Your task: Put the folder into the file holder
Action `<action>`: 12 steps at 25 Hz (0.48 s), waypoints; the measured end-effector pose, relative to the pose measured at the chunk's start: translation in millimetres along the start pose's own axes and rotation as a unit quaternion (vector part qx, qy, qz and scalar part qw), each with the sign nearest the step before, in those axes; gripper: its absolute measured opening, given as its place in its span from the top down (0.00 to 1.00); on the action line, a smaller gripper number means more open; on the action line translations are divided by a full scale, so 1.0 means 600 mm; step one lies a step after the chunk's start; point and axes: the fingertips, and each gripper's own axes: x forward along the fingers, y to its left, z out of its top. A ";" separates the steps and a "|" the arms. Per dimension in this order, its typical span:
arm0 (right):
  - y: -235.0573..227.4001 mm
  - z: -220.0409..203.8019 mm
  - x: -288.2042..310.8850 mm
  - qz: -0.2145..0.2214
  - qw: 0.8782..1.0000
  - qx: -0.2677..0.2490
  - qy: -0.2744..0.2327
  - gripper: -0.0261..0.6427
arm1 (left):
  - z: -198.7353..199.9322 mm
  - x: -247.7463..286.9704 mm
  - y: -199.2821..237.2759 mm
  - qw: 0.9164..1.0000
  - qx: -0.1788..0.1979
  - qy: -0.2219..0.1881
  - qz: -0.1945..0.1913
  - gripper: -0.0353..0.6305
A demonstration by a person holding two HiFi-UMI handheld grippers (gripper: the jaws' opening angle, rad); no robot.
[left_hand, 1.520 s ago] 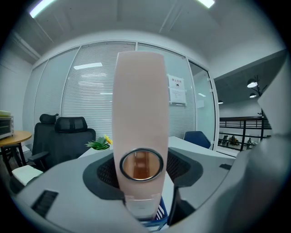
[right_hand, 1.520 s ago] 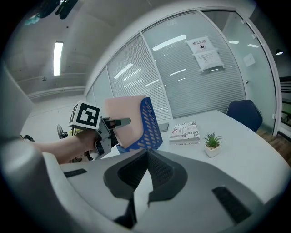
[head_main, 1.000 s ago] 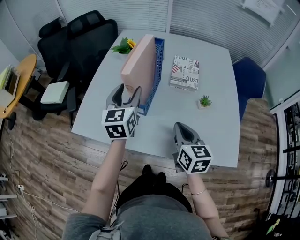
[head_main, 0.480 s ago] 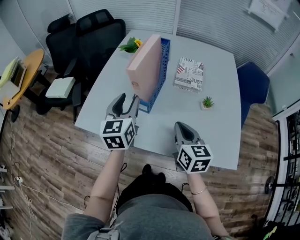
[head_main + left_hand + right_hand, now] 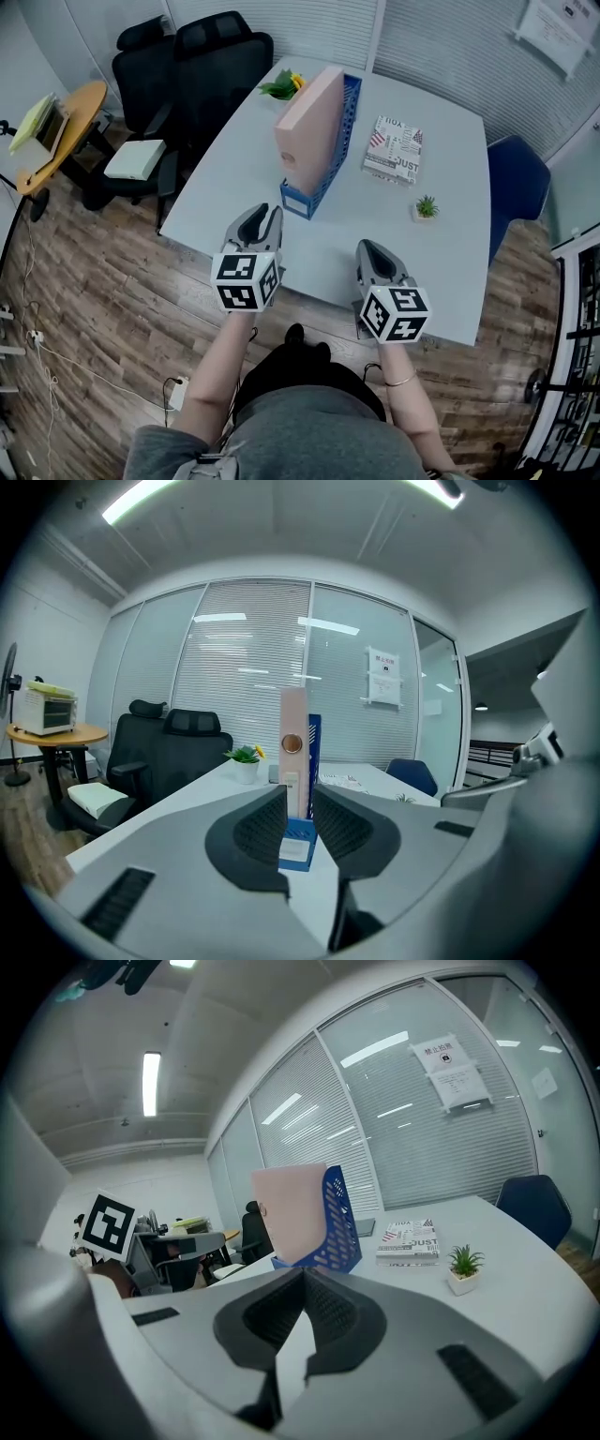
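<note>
Ahead of right tool (image 5: 368, 249), folder (image 5: 309, 127) inside file holder (image 5: 302, 201)

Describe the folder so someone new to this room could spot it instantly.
Start at the grey table. Toward its far left stands a blue mesh file holder, the folder upright inside. It is the tall pale pink slab, unlike the flat printed book to its right.

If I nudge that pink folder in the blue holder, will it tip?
Probably not: the pink folder stands upright in the blue file holder, whose wall likely braces it. It looks thick and boxy, so probably stiff, not floppy.
</note>
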 end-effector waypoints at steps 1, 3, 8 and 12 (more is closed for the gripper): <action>0.001 0.000 -0.001 0.002 1.000 -0.001 -0.001 0.95 | -0.005 -0.006 0.001 1.000 0.000 0.002 0.002 0.81; 0.004 0.002 -0.002 0.007 1.000 -0.001 -0.005 0.95 | -0.013 -0.015 0.004 1.000 0.000 0.005 0.005 0.82; 0.010 0.001 -0.008 0.014 1.000 -0.007 -0.008 0.95 | -0.031 -0.036 0.003 1.000 0.003 0.012 0.015 0.86; 0.014 0.001 -0.015 0.021 1.000 -0.010 -0.012 0.95 | -0.042 -0.051 -0.001 1.000 0.004 0.016 0.020 0.89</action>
